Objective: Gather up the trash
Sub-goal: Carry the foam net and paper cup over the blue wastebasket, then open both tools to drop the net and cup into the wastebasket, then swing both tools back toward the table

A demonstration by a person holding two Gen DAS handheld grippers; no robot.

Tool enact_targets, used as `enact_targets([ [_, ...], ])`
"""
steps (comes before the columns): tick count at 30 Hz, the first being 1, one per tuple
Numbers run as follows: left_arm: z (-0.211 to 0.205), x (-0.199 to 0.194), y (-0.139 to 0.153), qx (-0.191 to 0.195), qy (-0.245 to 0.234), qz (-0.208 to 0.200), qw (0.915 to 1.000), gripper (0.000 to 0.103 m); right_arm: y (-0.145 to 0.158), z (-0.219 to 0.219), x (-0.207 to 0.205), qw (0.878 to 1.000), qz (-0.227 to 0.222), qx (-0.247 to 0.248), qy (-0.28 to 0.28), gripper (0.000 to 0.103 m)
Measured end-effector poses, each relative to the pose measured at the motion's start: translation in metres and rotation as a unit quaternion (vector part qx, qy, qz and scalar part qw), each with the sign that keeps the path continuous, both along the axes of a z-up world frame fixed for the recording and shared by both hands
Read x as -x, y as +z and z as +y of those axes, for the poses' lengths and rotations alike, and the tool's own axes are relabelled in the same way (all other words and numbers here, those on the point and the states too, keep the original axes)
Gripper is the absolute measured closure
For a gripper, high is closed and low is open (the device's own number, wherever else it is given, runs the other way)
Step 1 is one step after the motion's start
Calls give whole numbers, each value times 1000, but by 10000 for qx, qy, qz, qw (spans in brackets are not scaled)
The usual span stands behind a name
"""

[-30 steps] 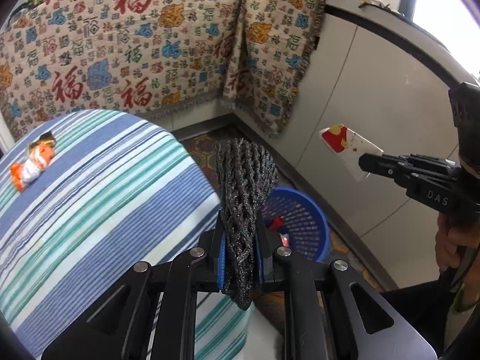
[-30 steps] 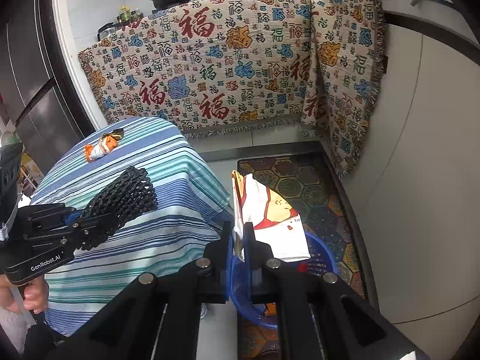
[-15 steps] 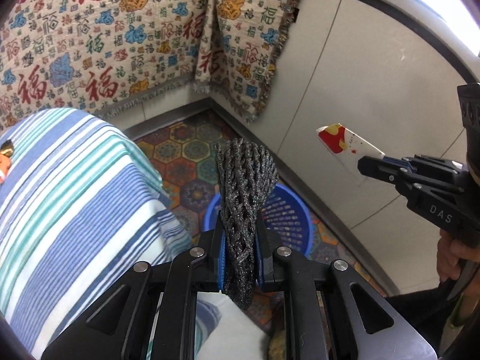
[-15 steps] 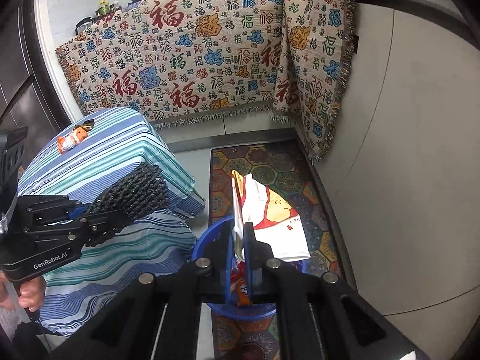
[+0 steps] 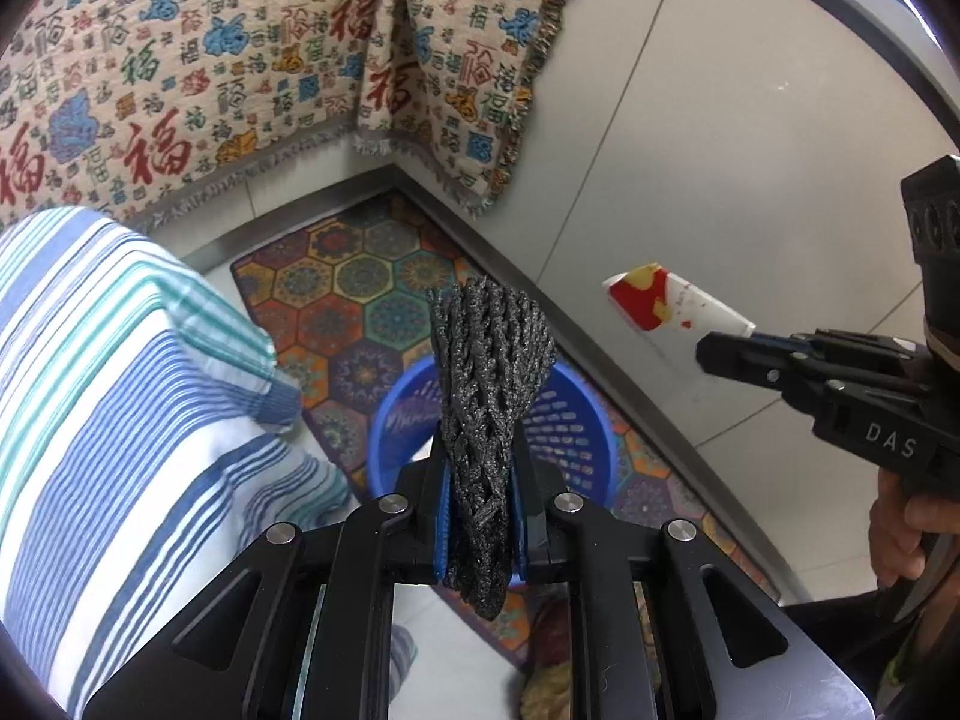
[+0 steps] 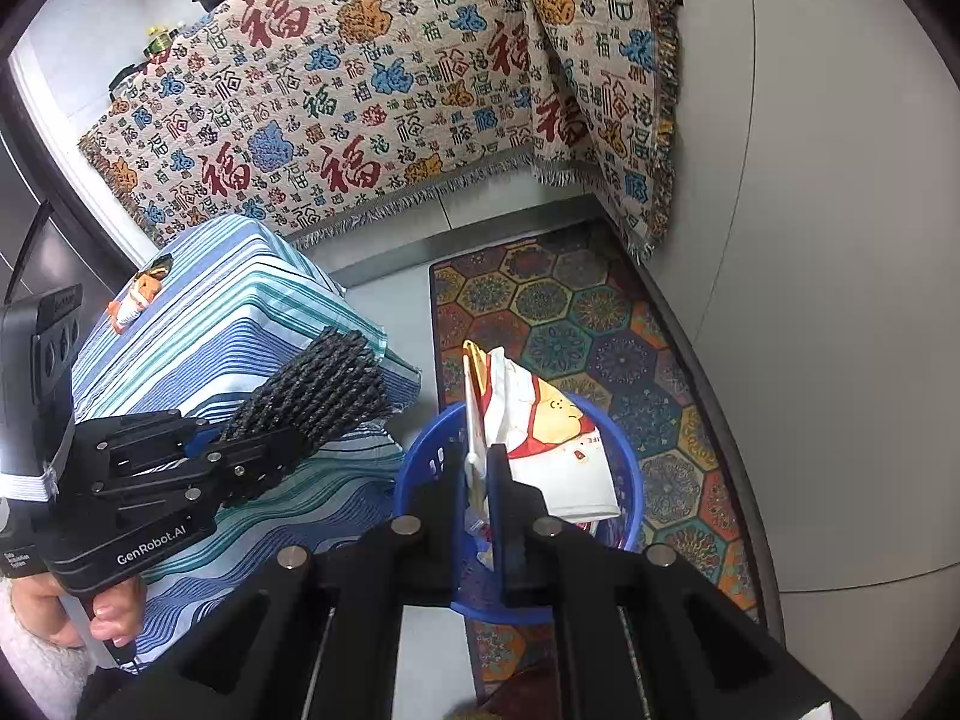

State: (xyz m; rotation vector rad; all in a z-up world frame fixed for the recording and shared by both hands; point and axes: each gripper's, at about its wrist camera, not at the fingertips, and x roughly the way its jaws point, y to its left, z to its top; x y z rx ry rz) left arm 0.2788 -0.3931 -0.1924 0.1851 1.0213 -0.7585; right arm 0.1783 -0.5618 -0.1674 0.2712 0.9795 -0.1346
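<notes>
both tools now above blue basket [image 6: 627, 468], left tool [image 5: 480, 516] gripping black mesh [image 5: 489, 372], right tool [image 6: 480, 480] gripping wrapper [image 6: 540, 438]

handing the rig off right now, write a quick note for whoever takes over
Left gripper: shut on the black foam net, held above the blue basket.
Right gripper: shut on the white and red wrapper, also over the basket.
Basket stands on the patterned mat beside the striped table; some trash already lies in it.
Left to do: release both pieces into the basket, then fetch the orange wrapper on the table.
</notes>
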Motion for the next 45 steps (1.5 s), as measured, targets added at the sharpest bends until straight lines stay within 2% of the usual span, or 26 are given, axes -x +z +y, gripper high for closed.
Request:
enact_targets([
  [13, -20, -12, -25, 11, -101, 151, 9998, 85, -30, -26, -20, 9985, 201, -407, -304, 92],
  [14, -22, -12, -27, 22, -118, 165, 9998, 83, -31, -28, -22, 9984, 205, -420, -326, 92],
  [16, -24, -13, -32, 30, -158, 187, 9997, 72, -33, -30, -25, 9981, 211, -460, -359, 89],
  [17, -25, -14, -34, 44, -174, 190, 9997, 68, -34, -32, -26, 9979, 218, -474, -379, 84],
  [18, -26, -14, -36, 63, -192, 187, 9996, 60, -34, -33, -26, 9978, 209, -492, -389, 74],
  [19, -28, -15, -38, 72, -206, 181, 9996, 57, -34, -34, -26, 9977, 194, -506, -402, 70],
  [28, -23, -16, -37, 205, -82, 192, 9996, 53, -23, -33, -24, 9986, 46, -316, -433, 68],
  [33, 12, -2, -7, 473, 85, 21, 9988, 49, 0, -13, -23, 9990, -243, 269, -252, 68],
  [37, 58, 14, 17, 539, 279, -228, 9979, 37, 19, 22, -28, 9963, -536, 674, 69, 65],
  [40, 97, 22, 26, 413, 513, -332, 9973, 33, 28, 62, -38, 9929, -728, 828, 445, 64],
  [45, 177, 19, 33, -119, 1077, -576, 9924, 24, 26, 145, -58, 9859, -847, 797, 1201, 60],
])
